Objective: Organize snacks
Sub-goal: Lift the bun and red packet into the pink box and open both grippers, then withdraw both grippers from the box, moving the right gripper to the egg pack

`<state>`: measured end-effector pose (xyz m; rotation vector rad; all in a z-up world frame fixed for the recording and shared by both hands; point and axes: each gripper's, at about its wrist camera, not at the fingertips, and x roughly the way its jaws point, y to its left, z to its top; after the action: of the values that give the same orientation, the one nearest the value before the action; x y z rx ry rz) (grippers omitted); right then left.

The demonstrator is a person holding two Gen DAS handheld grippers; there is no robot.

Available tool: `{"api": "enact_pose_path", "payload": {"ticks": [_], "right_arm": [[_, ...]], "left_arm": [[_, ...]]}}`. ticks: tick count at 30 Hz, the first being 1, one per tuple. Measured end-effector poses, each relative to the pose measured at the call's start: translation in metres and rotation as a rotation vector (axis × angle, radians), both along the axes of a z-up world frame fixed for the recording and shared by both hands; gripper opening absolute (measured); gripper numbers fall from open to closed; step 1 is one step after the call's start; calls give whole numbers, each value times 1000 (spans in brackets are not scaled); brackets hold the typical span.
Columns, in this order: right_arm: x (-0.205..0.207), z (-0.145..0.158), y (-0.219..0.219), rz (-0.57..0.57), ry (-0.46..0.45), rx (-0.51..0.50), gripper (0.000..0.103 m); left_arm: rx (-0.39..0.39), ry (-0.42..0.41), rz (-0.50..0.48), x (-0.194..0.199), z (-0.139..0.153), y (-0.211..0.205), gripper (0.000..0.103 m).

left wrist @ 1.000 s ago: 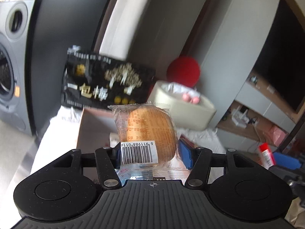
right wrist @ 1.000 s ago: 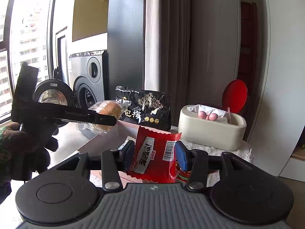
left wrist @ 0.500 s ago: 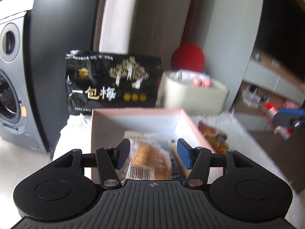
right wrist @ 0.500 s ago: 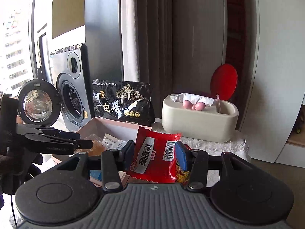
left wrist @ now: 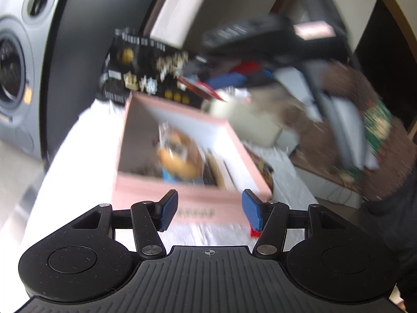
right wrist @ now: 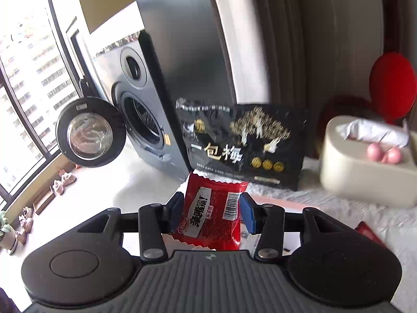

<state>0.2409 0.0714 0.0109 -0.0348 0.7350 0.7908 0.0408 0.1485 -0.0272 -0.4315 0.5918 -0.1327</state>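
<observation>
My left gripper (left wrist: 209, 210) stands wide with nothing between its blue pads, just short of the near rim of the open pink cardboard box (left wrist: 182, 204); the clear-wrapped golden bun (left wrist: 179, 156) lies inside the box, blurred; white cloth (left wrist: 86, 135) leaves free room left of the box; my right gripper (right wrist: 211, 212) clamps the red foil snack packet (right wrist: 211, 216), packet upright; the black plum bag (right wrist: 242, 140) stands just beyond it; the beige tissue box (right wrist: 365, 174) is cut off at the right edge; the box rim under the packet is mostly hidden.
</observation>
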Motion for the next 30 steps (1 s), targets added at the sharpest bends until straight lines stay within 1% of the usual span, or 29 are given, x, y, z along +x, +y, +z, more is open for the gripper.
{"api": "enact_pose_path", "payload": {"ticks": [1, 3, 4, 5, 6, 8, 10, 12, 14, 15, 17, 19, 21, 22, 24, 26, 28, 29, 30], "right_arm": [[4, -10, 10, -6, 19, -7, 46], [12, -25, 24, 35, 64, -1, 59], [16, -31, 29, 75, 95, -2, 60], [18, -35, 30, 78, 115, -7, 60], [18, -36, 27, 70, 115, -9, 60], [12, -32, 13, 61, 77, -9, 60], [2, -25, -11, 28, -4, -13, 63], [-13, -23, -40, 1, -91, -26, 73], [-26, -25, -69, -35, -164, -65, 73], [-33, -29, -83, -49, -185, -86, 74], [-44, -37, -108, -68, -194, -118, 74], [-53, -46, -129, -75, -191, -147, 74], [-62, -53, -146, -85, -200, -154, 74], [-66, -56, -152, -91, -204, -156, 74], [-73, -60, -163, -105, -216, -149, 74], [-81, -64, -171, -111, -212, -116, 74], [-86, -69, -177, -107, -185, -73, 74], [-88, -71, -179, -107, -174, -58, 75], [-91, -74, -182, -110, -168, -49, 75]], "left_arm": [[-6, 26, -14, 0, -7, -3, 60], [-1, 67, -32, 0, -19, -8, 59], [3, 81, -35, 0, -23, -10, 59], [8, 91, -35, -1, -27, -10, 59], [12, 97, -34, -1, -28, -11, 59], [13, 95, -28, -2, -30, -8, 59], [4, 83, -28, -3, -29, -6, 59], [-2, 77, -31, -4, -29, -6, 59], [-3, 83, -36, -1, -31, -8, 59], [-3, 86, -40, 1, -32, -9, 59], [-1, 87, -48, 5, -33, -13, 58], [7, 68, -61, 7, -28, -20, 57], [18, 16, -70, 7, -13, -21, 55], [28, -24, -56, 8, -2, -19, 55], [78, -113, 11, 16, 20, -10, 55], [170, -168, 104, 34, 34, 2, 55], [277, -163, 174, 62, 37, 15, 55], [315, -147, 191, 76, 35, 21, 55], [336, -118, 197, 90, 31, 24, 55]]}}
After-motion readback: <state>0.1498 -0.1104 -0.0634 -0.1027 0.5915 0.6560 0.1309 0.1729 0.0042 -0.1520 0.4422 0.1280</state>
